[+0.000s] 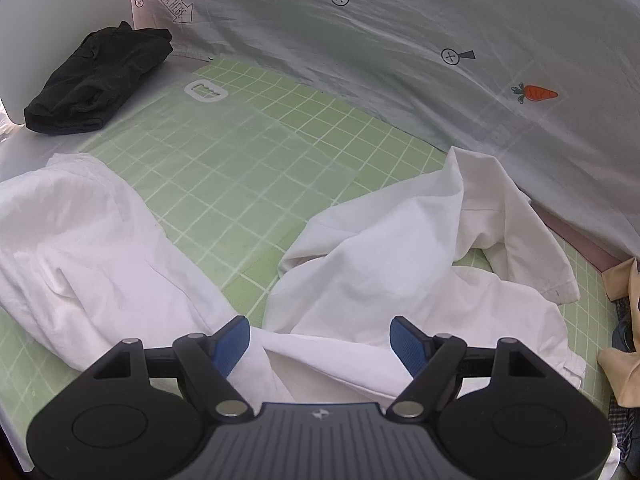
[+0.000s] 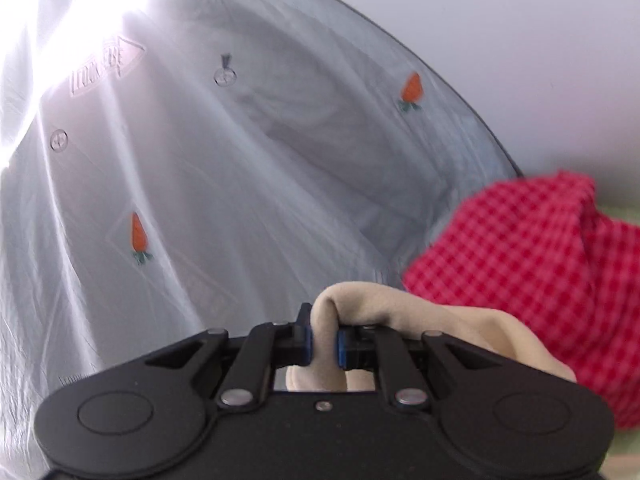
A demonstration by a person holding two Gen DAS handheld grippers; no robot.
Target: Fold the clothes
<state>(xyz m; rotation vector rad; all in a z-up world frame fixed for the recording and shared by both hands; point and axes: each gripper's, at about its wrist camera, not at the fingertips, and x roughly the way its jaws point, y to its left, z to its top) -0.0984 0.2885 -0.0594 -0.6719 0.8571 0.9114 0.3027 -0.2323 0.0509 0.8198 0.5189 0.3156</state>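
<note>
A crumpled white garment (image 1: 384, 256) lies spread over the green grid mat (image 1: 240, 168), with one part at the left and a bunched part at the right. My left gripper (image 1: 320, 340) hovers open just above the garment's near edge, nothing between its blue pads (image 1: 230, 346). In the right wrist view my right gripper (image 2: 322, 344) is shut on a fold of beige cloth (image 2: 400, 312), held up off the surface. The same beige cloth (image 1: 624, 364) shows at the right edge of the left wrist view.
A folded black garment (image 1: 96, 80) sits at the mat's far left corner. A grey sheet with carrot prints (image 1: 400, 60) hangs behind the mat. A red checked cloth (image 2: 532, 264) lies to the right of the right gripper. Dark clothes (image 1: 626, 432) pile at the right edge.
</note>
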